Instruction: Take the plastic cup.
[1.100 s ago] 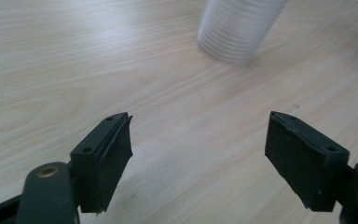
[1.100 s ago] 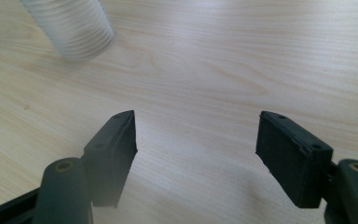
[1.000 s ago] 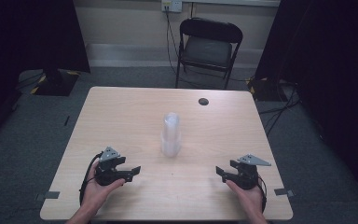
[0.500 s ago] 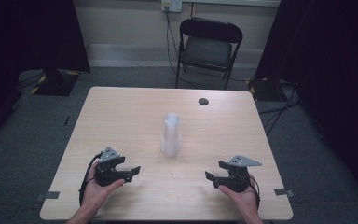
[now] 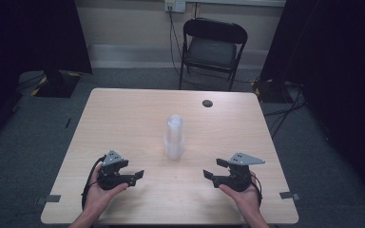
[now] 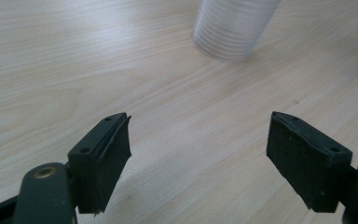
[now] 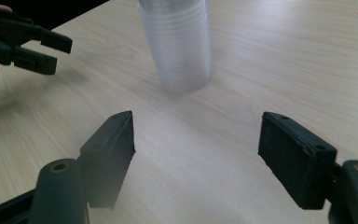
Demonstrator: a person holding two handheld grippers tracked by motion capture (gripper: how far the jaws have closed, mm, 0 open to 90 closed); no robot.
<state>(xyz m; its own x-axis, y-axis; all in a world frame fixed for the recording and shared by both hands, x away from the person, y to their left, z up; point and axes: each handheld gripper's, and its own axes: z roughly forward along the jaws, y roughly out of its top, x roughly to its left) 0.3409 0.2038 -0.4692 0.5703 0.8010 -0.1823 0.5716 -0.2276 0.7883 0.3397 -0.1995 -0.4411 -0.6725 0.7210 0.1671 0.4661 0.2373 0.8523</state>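
Dim room, grey carpet, dark curtains on both flanks. Black folding chair stands beyond the far edge of the tabletop, which is pale wood grain.

Stack of clear plastic cups stands upright near the tabletop's centre, nested one in another, ribbed rims showing as fine rings. Whether the top cup holds anything cannot be told from the high view. The same stack shows in the left gripper view and the right gripper view, its base on the wood, ahead of both sets of jaws and well apart from them.

Small dark round spot on the tabletop toward the far right, away from the stack.

Left tool, in the person's left hand near the front edge, left of the stack: jaws wide, bare wood between them.

Right tool, in the right hand near the front edge, right of the stack: jaws apart, having just been closing a little, with no thing between them. Both tools point inward toward the stack; neither touches it.
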